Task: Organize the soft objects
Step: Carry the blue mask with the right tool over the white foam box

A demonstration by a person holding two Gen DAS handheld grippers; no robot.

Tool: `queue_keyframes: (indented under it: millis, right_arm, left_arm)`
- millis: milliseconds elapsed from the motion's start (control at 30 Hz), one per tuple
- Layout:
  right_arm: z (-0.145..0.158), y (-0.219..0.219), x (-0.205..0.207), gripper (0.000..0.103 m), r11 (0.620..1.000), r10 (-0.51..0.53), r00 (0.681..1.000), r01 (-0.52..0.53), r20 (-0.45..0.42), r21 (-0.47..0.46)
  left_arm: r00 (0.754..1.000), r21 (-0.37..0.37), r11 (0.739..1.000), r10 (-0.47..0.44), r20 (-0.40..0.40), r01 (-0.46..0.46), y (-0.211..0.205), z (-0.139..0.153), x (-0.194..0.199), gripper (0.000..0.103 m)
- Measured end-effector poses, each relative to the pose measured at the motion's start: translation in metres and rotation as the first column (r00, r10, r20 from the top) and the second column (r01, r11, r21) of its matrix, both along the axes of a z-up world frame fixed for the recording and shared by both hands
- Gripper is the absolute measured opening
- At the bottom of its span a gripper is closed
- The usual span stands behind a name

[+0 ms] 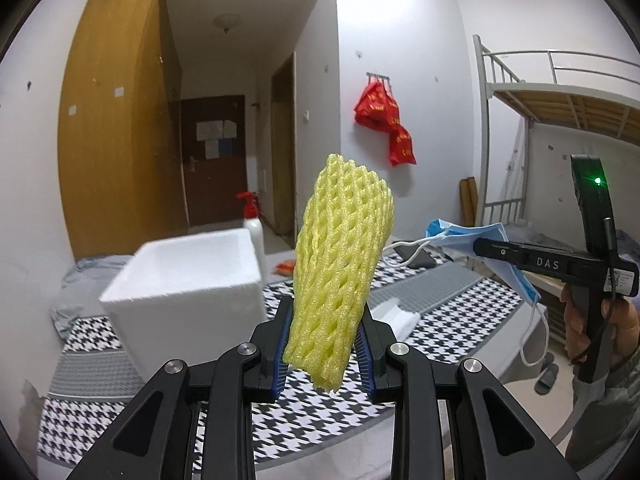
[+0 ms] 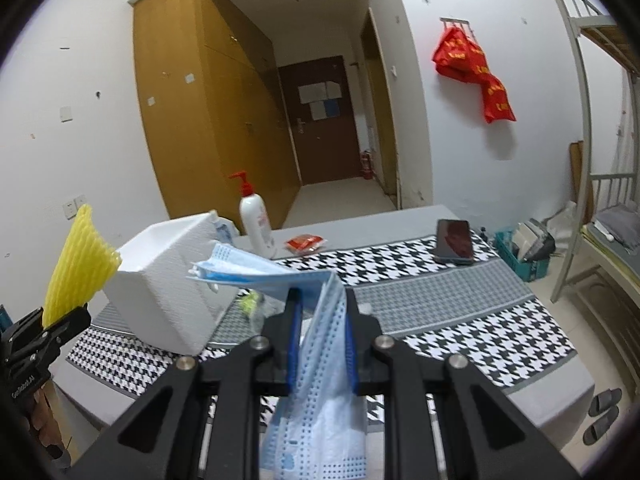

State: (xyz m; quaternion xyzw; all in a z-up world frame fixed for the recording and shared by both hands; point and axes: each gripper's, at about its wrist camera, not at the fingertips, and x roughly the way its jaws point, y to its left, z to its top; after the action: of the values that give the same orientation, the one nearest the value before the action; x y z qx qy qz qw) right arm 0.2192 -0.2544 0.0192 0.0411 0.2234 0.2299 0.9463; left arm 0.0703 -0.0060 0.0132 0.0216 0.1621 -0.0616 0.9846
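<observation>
both grippers loaded above the bed

yellow foam net (image 1: pixel 340 268) fills the middle of the left wrist view, standing upright between the blue-lined fingers (image 1: pixel 282 344) of the left gripper (image 1: pixel 326 344), which is clamped on its lower part. its bottom edge hangs just below the pads. the net is held in the air above the houndstooth bed cover (image 1: pixel 440 332), just right of the white foam box (image 1: pixel 188 280) that sits on the cover with its top open.

blue face mask (image 2: pixel 316 360) is pinched in the right gripper (image 2: pixel 320 340), its jaws closed on the folded fabric. part of the mask sticks forward past the tips toward the box, and the rest droops below the fingers. in the left wrist view the mask's white ear loop dangles under the right gripper.

behind the box stands a white pump bottle (image 2: pixel 257 224) with a red top. beside it lies a small red packet (image 2: pixel 306 243), and a dark phone (image 2: pixel 455 240) rests flat farther right on the cover.
</observation>
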Motion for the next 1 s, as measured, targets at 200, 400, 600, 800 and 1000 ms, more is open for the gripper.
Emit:
queue_keyframes:
  millis: [200,400,600,800,1000]
  right_arm:
    - [0.011,0.017,-0.007,0.022,0.999,0.049,0.998,-0.049,0.03,0.007]
    - [0.016,0.039,-0.015,0.022,0.994,0.111,0.993,-0.111,0.05,0.002]
    - [0.017,0.059,-0.015,0.022,0.986,0.164,0.985,-0.164,0.058,0.0]
    - [0.019,0.086,-0.016,0.022,0.972,0.235,0.97,-0.236,0.065,-0.002]
    - [0.021,0.104,-0.016,0.022,0.959,0.283,0.957,-0.283,0.068,-0.007]
  left_arm:
    - [0.998,-0.003,0.998,0.059,0.024,-0.059,0.017,0.005,-0.008,0.03]
    - [0.992,-0.012,0.993,0.116,0.041,-0.115,0.035,0.009,-0.018,0.03]
    - [0.984,-0.014,0.985,0.174,0.041,-0.174,0.05,0.013,-0.026,0.03]
    - [0.974,-0.012,0.975,0.224,0.043,-0.224,0.062,0.018,-0.031,0.03]
    - [0.964,-0.015,0.965,0.263,0.042,-0.263,0.074,0.018,-0.034,0.03]
